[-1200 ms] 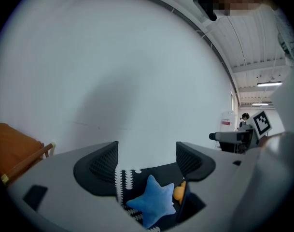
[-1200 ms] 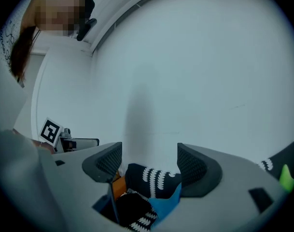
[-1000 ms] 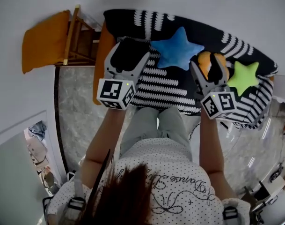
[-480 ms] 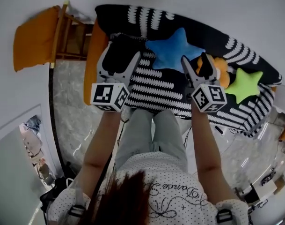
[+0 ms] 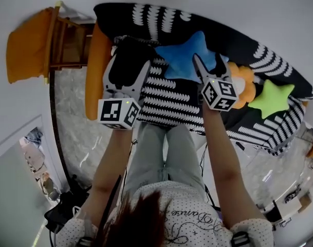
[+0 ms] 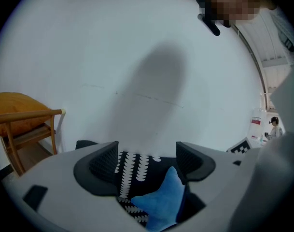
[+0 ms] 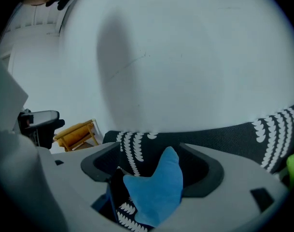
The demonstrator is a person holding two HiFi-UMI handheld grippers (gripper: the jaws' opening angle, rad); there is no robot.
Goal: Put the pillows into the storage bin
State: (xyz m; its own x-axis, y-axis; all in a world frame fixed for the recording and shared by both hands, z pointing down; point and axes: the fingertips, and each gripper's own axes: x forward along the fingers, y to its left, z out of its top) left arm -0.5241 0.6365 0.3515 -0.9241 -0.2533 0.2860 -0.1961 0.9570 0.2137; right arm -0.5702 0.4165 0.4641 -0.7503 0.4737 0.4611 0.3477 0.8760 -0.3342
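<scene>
A blue star pillow point(image 5: 181, 60) lies on the black-and-white patterned cover point(image 5: 166, 102) of a sofa. To its right lie an orange pillow point(image 5: 244, 84) and a green star pillow point(image 5: 272, 98). My right gripper point(image 5: 206, 60) hangs open over the blue star's right side. In the right gripper view the star point(image 7: 156, 187) sits between the spread jaws of that gripper point(image 7: 151, 168), not pinched. My left gripper point(image 5: 129, 58) is open over the cover left of the star. The left gripper view shows the star point(image 6: 161, 204) low and to the right of the gripper point(image 6: 147, 163).
An orange upright object point(image 5: 94, 71) stands against the sofa's left end. Further left is a wooden chair point(image 5: 61, 40) with an orange cushion point(image 5: 25, 53). A white wall point(image 6: 137, 57) rises behind the sofa. Grey marbled floor point(image 5: 74, 133) lies below.
Both grippers moved left across the sofa. The right gripper left the orange pillow and now hangs over the blue star. Both stayed open.
</scene>
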